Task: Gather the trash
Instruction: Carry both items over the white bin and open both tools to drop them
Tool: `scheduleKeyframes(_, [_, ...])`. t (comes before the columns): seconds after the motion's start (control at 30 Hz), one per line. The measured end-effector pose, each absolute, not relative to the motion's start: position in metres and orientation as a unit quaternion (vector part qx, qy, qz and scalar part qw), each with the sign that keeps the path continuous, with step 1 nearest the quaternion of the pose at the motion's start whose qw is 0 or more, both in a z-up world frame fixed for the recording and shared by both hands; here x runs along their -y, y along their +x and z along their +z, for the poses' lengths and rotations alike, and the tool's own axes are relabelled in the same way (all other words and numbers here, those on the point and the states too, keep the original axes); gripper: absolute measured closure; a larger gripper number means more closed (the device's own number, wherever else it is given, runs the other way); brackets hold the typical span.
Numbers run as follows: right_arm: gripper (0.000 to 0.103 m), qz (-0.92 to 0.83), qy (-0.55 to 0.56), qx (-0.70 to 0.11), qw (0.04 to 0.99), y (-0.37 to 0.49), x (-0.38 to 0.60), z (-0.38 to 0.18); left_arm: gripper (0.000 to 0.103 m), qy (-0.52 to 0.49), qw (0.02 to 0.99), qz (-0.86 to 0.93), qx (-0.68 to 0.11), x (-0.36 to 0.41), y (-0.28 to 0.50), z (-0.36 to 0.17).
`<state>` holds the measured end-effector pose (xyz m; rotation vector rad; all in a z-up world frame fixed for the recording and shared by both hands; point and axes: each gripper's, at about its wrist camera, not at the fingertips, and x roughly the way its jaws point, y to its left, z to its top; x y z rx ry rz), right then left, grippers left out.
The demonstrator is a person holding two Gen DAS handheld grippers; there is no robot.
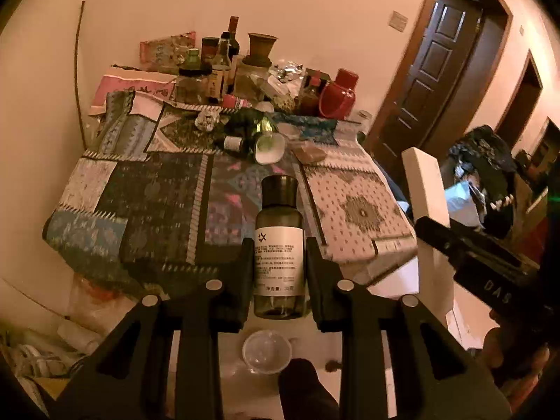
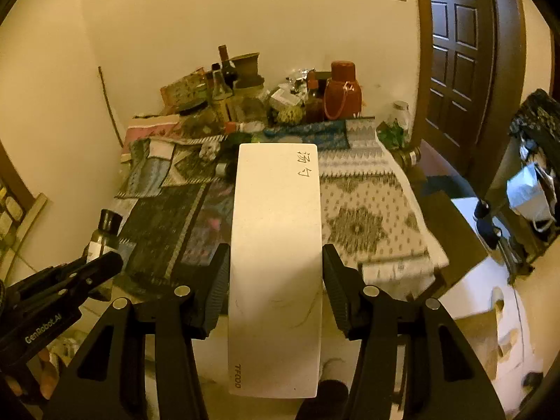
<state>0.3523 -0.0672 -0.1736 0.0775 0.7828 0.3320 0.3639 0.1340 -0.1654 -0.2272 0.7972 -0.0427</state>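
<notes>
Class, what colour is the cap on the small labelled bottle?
Black cap on the small grey labelled bottle, clearest in the left wrist view.

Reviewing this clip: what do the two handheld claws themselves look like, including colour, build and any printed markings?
Both are matte black plastic. The left claw and right claw each have two angular fingers with triangular cut-outs, round silver studs on top and ribbed black pads. Seen from the opposite camera, the left body carries white "GenRobot.AI" lettering and the right body shows pale letters "DAS".
</notes>
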Motion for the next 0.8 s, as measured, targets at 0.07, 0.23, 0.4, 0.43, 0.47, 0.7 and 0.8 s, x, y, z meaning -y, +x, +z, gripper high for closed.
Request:
scheduleKeyframes(0.07, [0.055,0.157,0.035,-0.385,0.909,0.338,0.066,-0.175,0.076,-0.108,0.913,-0.027,-0.392,-0.135,0.349,-0.167])
scheduleKeyframes(0.23, [0.055,0.149,0.026,-0.404,0.902,0.313,0.067,-0.185,0.076,-0.110,0.906,-0.035,-0.408,-0.133,0.329,-0.176])
scheduleKeyframes(0.4, [0.055,0.148,0.018,-0.428,0.891,0.302,0.073,-0.210,0.076,-0.116,0.895,-0.034,-0.429,-0.126,0.321,-0.201])
scheduleKeyframes(0.43, [0.055,0.148,0.016,-0.432,0.889,0.298,0.074,-0.215,0.076,-0.116,0.893,-0.033,-0.433,-0.125,0.321,-0.208])
scheduleKeyframes(0.47, [0.055,0.148,0.015,-0.438,0.886,0.297,0.075,-0.222,0.076,-0.116,0.891,-0.032,-0.438,-0.123,0.321,-0.215])
scheduleKeyframes(0.7, [0.055,0.158,0.010,-0.494,0.855,0.302,0.088,-0.299,0.076,-0.114,0.863,-0.025,-0.492,-0.101,0.332,-0.289])
scheduleKeyframes(0.8, [0.055,0.163,0.000,-0.511,0.844,0.306,0.090,-0.333,0.076,-0.116,0.852,-0.019,-0.511,-0.091,0.338,-0.330])
